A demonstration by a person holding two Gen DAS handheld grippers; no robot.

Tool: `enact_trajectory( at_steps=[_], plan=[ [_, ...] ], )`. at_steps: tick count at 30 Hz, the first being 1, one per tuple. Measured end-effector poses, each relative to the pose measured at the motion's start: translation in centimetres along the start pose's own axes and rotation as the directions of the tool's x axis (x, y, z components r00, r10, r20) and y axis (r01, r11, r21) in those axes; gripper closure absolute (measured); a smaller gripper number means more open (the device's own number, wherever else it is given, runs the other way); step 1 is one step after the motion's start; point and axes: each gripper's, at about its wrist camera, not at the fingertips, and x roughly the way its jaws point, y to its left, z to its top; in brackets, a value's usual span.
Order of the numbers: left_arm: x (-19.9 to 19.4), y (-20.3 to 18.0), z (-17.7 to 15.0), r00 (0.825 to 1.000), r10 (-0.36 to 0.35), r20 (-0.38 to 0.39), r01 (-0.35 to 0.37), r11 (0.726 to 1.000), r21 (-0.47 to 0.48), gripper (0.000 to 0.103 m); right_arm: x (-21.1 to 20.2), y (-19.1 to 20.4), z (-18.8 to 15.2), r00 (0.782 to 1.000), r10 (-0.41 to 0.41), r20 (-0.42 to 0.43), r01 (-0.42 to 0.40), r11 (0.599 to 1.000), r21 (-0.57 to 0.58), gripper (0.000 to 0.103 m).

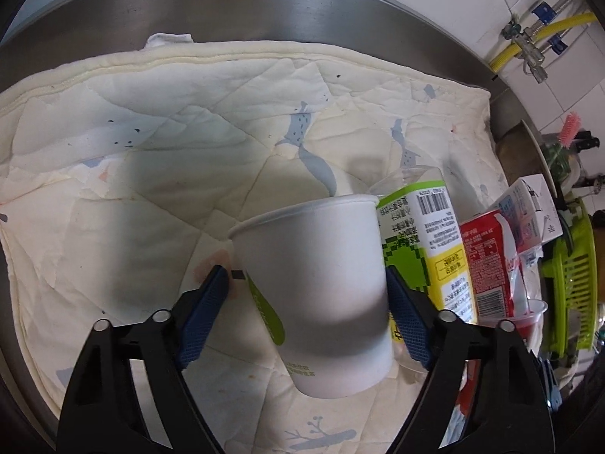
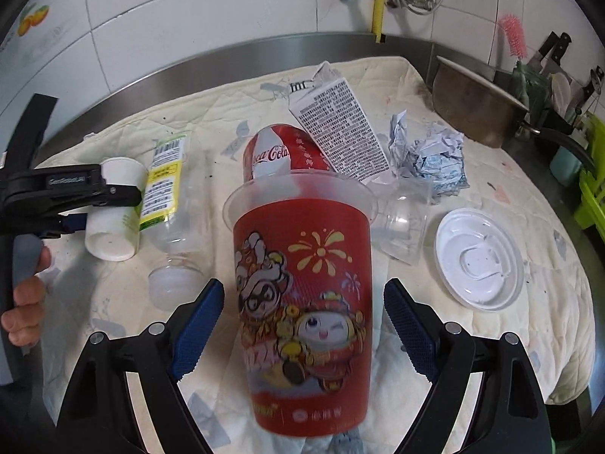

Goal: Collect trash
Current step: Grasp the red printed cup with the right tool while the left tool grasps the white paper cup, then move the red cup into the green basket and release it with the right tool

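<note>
The grasping step is judged under way: a white paper cup (image 1: 321, 265) is bracketed by the spread left hand-held gripper (image 1: 308, 283), a red cup (image 2: 302, 302) by the equally unclosed right hand-held gripper (image 2: 302, 302). Closing is needed next.

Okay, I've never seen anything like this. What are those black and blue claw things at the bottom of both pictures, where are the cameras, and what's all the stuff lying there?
The claws are handheld two-finger grippers, one in each of a person's hands; each carries a fisheye camera looking along its fingers. One picture comes from the left gripper, the other from the right gripper. The left one has its blue pads on either side of a white paper cup; the right one brackets a red cartoon-printed plastic cup without visibly touching it. Both look open. On the quilted cloth lie more trash: a clear bottle with a yellow label, a Coca-Cola bottle, a white carton, crumpled paper, a clear cup and a white lid.
</note>
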Motion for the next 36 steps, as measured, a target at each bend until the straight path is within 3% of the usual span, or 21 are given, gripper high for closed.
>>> enact_trajectory(
  at_steps=[1, 4, 11, 20, 25, 31, 36],
  plan=[
    [0.0, -0.2, 0.0, 1.000, -0.011, -0.001, 0.011, 1.000, 0.008, 0.035, 0.2, 0.0, 0.1, 1.000, 0.000, -0.004, 0.000, 1.000, 0.002, 0.027],
    [-0.4, -0.7, -0.3, 1.000, -0.004, 0.009, 0.004, 0.999, 0.039, 0.036, 0.6, 0.0, 0.3, 1.000, -0.002, -0.018, 0.002, 1.000, 0.006, 0.032],
    [-1.6, -0.2, -0.9, 1.000, -0.015, 0.026, 0.014, 0.999, 0.050, 0.038, -0.7, 0.3, -0.6, 1.000, 0.018, -0.006, -0.018, 1.000, 0.025, 0.033],
    [-6.0, -0.2, -4.1, 0.995, -0.072, 0.071, 0.065, 0.994, 0.090, 0.038, -6.5, -0.3, -3.8, 0.993, 0.092, 0.070, -0.098, 0.991, 0.092, 0.033],
    [-8.6, -1.4, -6.5, 0.988, -0.128, 0.088, 0.115, 0.982, 0.148, 0.038, -11.0, -1.5, -6.8, 0.986, 0.091, 0.143, -0.109, 0.986, 0.129, 0.033],
    [-11.1, -4.9, -10.1, 0.974, -0.208, 0.085, 0.182, 0.952, 0.244, 0.038, -16.9, -5.1, -11.9, 0.975, 0.032, 0.221, -0.081, 0.973, 0.216, 0.033],
    [-12.2, -9.7, -14.0, 0.956, -0.292, 0.028, 0.264, 0.898, 0.353, 0.038, -20.4, -10.0, -18.5, 0.969, -0.156, 0.191, 0.088, 0.942, 0.323, 0.033]
  ],
)
